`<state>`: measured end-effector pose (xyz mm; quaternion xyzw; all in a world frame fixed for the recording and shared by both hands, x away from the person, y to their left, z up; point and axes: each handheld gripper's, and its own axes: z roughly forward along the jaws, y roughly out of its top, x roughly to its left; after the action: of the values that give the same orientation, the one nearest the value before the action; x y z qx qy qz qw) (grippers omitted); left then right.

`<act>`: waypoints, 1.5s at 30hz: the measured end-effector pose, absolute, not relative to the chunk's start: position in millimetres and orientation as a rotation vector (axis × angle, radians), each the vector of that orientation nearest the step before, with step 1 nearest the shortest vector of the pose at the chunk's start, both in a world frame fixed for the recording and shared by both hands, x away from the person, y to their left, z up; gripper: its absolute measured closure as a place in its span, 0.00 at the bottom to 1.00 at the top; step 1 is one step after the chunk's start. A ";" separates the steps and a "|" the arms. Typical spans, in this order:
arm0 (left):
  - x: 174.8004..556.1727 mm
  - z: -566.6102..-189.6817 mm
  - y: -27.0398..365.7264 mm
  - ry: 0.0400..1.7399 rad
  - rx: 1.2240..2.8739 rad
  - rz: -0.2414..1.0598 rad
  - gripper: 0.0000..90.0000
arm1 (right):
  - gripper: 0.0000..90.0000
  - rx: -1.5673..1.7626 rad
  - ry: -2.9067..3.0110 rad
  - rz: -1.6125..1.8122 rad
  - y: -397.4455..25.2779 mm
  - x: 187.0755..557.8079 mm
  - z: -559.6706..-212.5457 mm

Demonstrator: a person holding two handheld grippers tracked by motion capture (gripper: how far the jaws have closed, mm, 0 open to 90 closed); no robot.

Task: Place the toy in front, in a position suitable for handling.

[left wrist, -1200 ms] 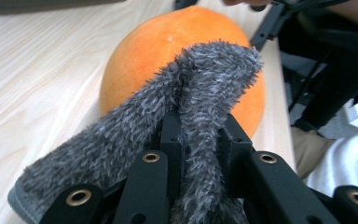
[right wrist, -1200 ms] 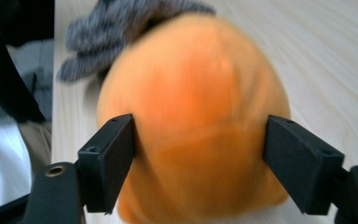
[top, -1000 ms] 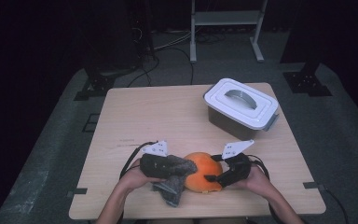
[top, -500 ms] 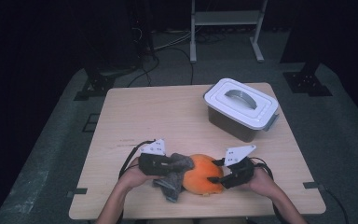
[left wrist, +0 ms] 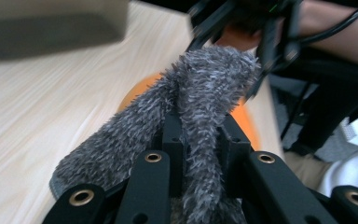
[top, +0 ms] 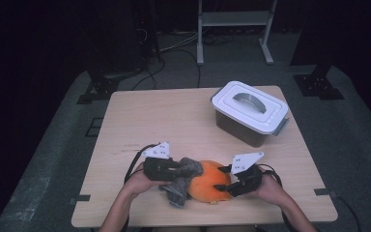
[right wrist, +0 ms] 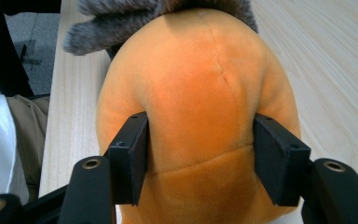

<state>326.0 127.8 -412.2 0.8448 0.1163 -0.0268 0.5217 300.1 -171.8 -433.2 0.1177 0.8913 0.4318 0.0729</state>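
An orange plush toy (top: pixel 206 186) lies near the table's front edge. My right gripper (top: pixel 221 179) holds it from the right. In the right gripper view both jaws press into the sides of the plush (right wrist: pixel 200 84), so this gripper (right wrist: pixel 203 123) is shut on it. A grey fuzzy cloth (top: pixel 182 178) drapes over the toy's left side. My left gripper (top: pixel 181 170) is shut on this cloth. In the left gripper view the grey cloth (left wrist: pixel 205 88) rises between the jaws of that gripper (left wrist: pixel 203 128), with the orange plush (left wrist: pixel 248 123) behind it.
A white lidded container (top: pixel 249 112) with a grey handle stands at the back right of the wooden table (top: pixel 164 121). Cables trail from both grippers. Beyond the table are a dark floor and a metal stand (top: pixel 234 19).
The left gripper has drawn slightly to the left with the grey cloth in it. The orange plush and the right gripper have barely moved.
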 end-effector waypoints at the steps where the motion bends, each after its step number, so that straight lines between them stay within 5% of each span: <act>1: 325.0 -410.9 125.1 0.266 2.031 -0.066 0.85 | 0.45 0.346 2.677 1.292 -170.9 299.1 -432.9; 13: 333.1 -436.3 142.0 0.373 2.112 -0.101 0.85 | 0.46 0.330 2.695 1.272 -181.4 297.3 -433.2; 28: 324.4 -416.8 122.2 0.275 2.044 -0.103 0.85 | 0.45 0.272 2.681 1.238 -170.7 290.8 -431.4; 34: 325.8 -424.2 126.8 0.300 2.093 -0.110 0.85 | 0.28 0.345 2.692 1.309 -170.7 296.0 -429.8; 45: 325.8 -426.6 128.9 0.289 2.103 -0.138 0.85 | 0.18 0.526 2.750 1.382 -181.5 312.3 -433.6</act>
<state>325.8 128.9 -426.6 0.8642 0.1189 -0.0568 0.4855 312.3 -181.5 -433.6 0.1684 0.8807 0.4426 0.0095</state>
